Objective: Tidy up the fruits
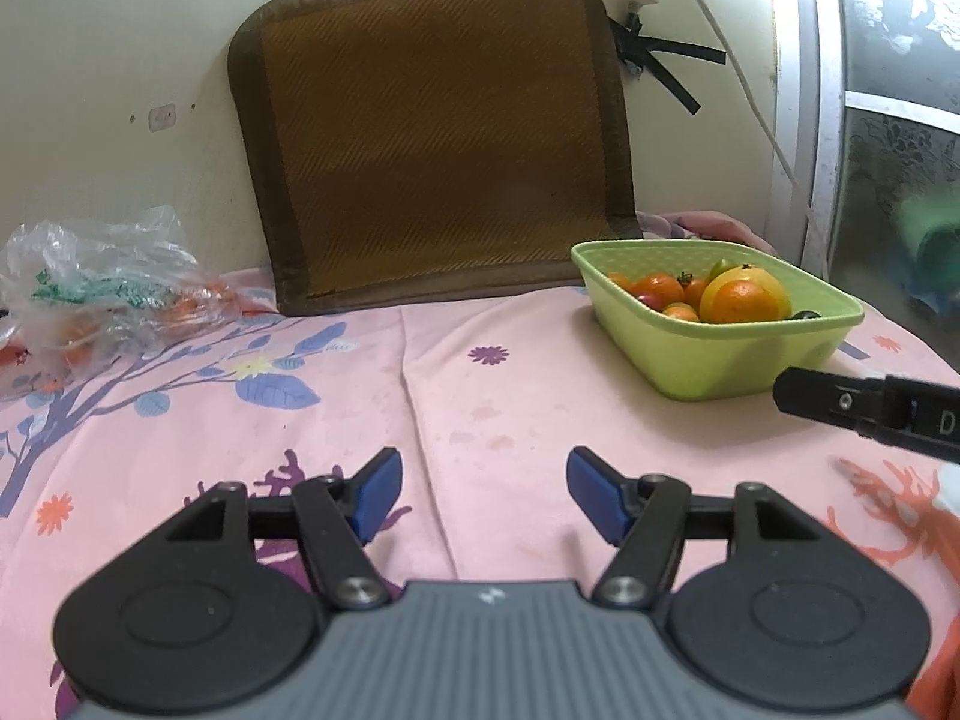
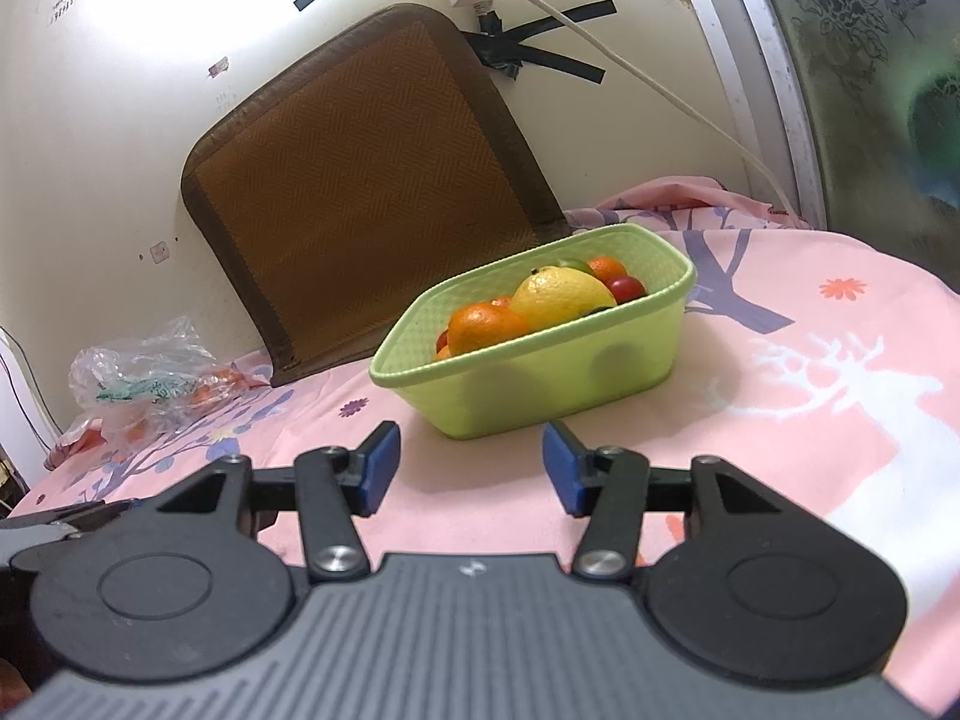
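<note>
A light green plastic basket point(image 1: 750, 360) point(image 2: 540, 384) stands on the pink floral cloth and holds oranges point(image 2: 483, 324), a yellow lemon point(image 2: 561, 294), small red tomatoes point(image 2: 627, 287) and something green. In the left wrist view an orange point(image 1: 741, 300) lies against the yellow fruit. My left gripper point(image 1: 483, 492) is open over bare cloth, left of and nearer than the basket. My right gripper point(image 2: 471, 462) is open and empty, just in front of the basket's near wall. The right gripper's black finger point(image 1: 840, 402) shows at the left view's right edge.
A crumpled clear plastic bag point(image 1: 102, 294) point(image 2: 144, 378) with orange items inside lies at the far left. A brown woven mat point(image 1: 432, 138) leans on the wall behind. A white cable point(image 2: 648, 78) runs from a taped socket. A patterned glass door point(image 2: 870, 60) is at the right.
</note>
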{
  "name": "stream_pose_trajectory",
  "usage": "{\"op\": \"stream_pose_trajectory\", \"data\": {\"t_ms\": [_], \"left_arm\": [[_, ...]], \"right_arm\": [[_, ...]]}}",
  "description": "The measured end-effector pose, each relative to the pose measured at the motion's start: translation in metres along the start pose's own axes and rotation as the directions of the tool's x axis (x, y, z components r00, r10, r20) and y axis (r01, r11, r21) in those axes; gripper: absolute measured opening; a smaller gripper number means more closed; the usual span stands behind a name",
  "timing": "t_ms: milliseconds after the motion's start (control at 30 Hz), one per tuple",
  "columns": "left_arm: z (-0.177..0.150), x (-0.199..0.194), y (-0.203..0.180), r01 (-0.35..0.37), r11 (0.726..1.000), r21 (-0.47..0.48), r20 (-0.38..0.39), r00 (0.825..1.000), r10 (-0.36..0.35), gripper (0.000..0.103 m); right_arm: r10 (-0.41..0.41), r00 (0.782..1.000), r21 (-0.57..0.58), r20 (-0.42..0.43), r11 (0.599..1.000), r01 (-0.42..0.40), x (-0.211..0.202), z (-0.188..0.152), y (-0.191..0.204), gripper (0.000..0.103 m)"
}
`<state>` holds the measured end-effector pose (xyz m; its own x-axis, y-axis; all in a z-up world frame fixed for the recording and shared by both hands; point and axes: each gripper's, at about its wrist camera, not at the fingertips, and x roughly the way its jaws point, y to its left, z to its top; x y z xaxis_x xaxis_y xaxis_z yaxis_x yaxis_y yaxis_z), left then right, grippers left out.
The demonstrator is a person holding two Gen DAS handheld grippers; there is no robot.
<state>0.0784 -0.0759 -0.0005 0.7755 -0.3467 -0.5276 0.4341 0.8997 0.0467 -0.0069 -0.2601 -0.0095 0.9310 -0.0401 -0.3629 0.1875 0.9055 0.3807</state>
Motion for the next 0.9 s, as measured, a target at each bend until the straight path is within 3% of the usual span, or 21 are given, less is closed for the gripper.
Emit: {"op": "stream_pose_trajectory", "data": {"t_ms": [600,733,900], "left_arm": [[-0.0009,-0.0021,-0.0014,-0.001,1.000,0.014,0.012,1.000,0.001,0.064],[-0.0007,-0.0037,-0.0010,-0.001,1.000,0.017,0.023,1.000,0.001,0.075],[-0.0012,-0.0053,-0.0030,-0.003,0.999,0.033,0.032,0.999,0.002,0.075]], "right_arm": [[0.001,1.000,0.007,0.005,1.000,-0.001,-0.0007,-0.0002,-0.0006,0.055],[0.001,1.000,0.008,0.006,1.000,-0.001,-0.0006,-0.0003,-0.0004,0.055],[0.001,1.000,0.007,0.006,1.000,-0.001,-0.0005,-0.0003,-0.0006,0.055]]}}
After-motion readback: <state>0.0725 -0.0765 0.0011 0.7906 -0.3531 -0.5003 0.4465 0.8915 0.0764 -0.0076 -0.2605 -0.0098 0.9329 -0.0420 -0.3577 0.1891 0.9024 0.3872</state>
